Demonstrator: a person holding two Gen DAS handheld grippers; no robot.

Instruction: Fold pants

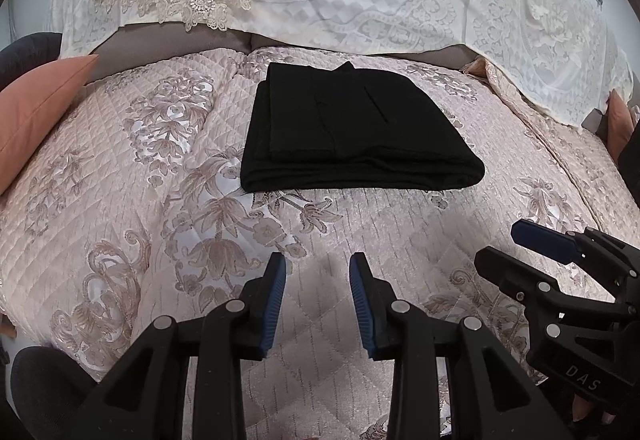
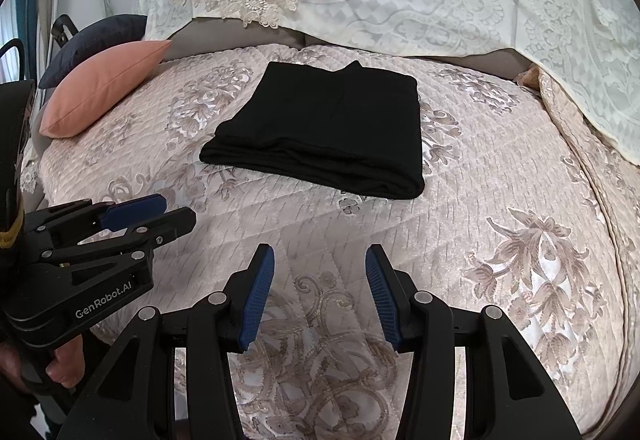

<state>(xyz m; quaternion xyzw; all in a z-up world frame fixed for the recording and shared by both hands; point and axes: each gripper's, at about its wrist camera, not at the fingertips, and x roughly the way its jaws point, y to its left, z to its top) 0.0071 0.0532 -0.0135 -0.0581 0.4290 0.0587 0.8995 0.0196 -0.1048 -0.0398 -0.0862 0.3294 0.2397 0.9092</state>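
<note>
Left wrist view: black pants (image 1: 360, 132) lie folded mid-bedspread (image 1: 120, 168), toward its far edge. Left gripper (image 1: 318, 300) and right gripper (image 2: 320, 292), jaws spread, empty, hover nearer; folding appears complete, only withdrawal likely remains.

Both wrist cams look fwd and down along their own gripper fingers, close above the bed (image 1: 132, 176) near its front edge. L cam sits left, R cam right; both share the folded pants (image 1: 356, 128) and each catches the other gripper at its side.
</note>
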